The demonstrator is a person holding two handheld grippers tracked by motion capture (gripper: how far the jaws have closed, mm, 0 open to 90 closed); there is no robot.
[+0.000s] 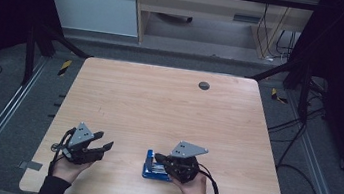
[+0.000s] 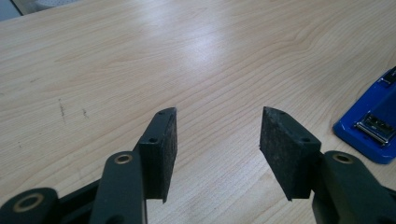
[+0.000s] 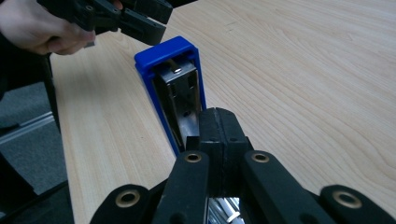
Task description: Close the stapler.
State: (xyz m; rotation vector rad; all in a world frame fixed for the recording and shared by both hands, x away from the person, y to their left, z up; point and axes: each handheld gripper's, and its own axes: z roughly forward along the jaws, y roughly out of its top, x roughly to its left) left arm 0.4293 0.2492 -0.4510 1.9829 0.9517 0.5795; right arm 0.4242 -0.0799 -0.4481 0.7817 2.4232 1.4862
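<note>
At the bench's (image 1: 110, 94) near edge, the right claw (image 3: 218, 122), pressed together over the blue stapler (image 3: 164, 55), could knock it floorward, while the left claw (image 2: 217, 135) waits spread, empty.

We hold our left gripper (image 1: 103, 141) low over the table's near left part, its jaws spread apart with nothing between the pads (image 2: 161, 149). Our right gripper (image 3: 218, 122) sits further right, its jaws pressed flat together, pointing toward our left hand (image 3: 35, 25).

No readable text, label or number appears anywhere
</note>
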